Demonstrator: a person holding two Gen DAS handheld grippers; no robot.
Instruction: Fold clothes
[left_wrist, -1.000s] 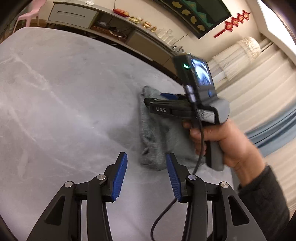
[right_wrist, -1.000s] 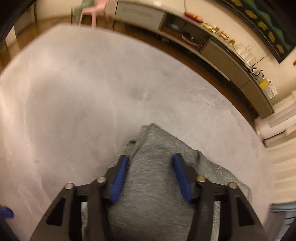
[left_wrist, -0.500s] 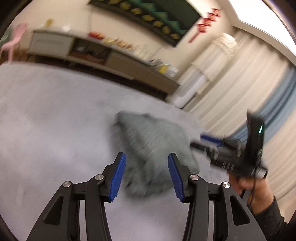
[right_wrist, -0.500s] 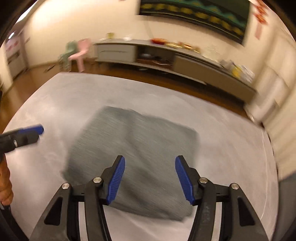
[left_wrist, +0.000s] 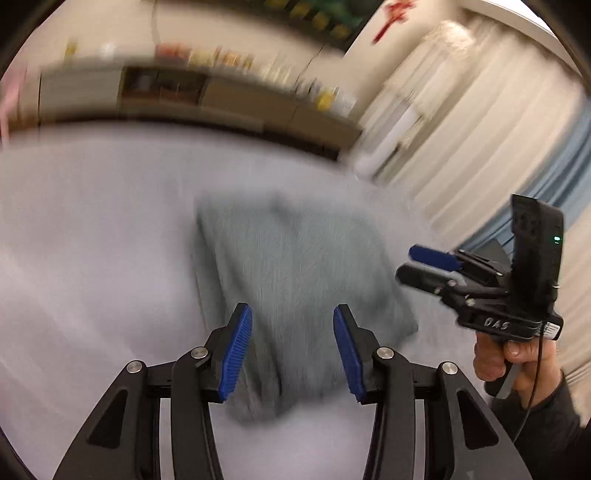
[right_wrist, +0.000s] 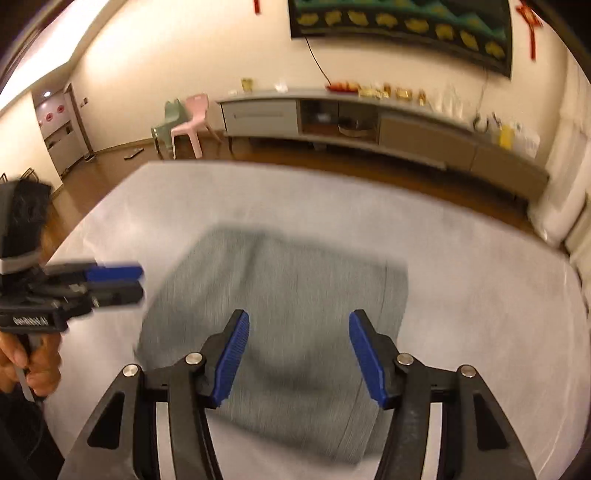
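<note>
A grey knitted garment (left_wrist: 295, 273) lies folded into a rough rectangle on the pale grey table (left_wrist: 92, 240); motion blur hides its finer folds. My left gripper (left_wrist: 291, 310) hovers open above the garment's near edge, its blue pads apart and empty. In the right wrist view the garment (right_wrist: 288, 288) fills the middle, and my right gripper (right_wrist: 298, 315) hangs open over it, holding nothing. The right gripper (left_wrist: 421, 266) also shows at the garment's right side, held by a hand (left_wrist: 498, 358). The left gripper (right_wrist: 122, 282) is off the garment's left edge.
A long low sideboard (right_wrist: 369, 125) with small items on top runs along the far wall beyond the table's far edge. Pink and green chairs (right_wrist: 192, 122) stand at its left. Pale curtains (left_wrist: 461, 129) hang to the right. The table (right_wrist: 480, 295) extends around the garment.
The right gripper has lifted off the garment and drawn back. Both cameras have tilted up towards the room. The left gripper has shifted over the garment's near edge. Both stayed open.
</note>
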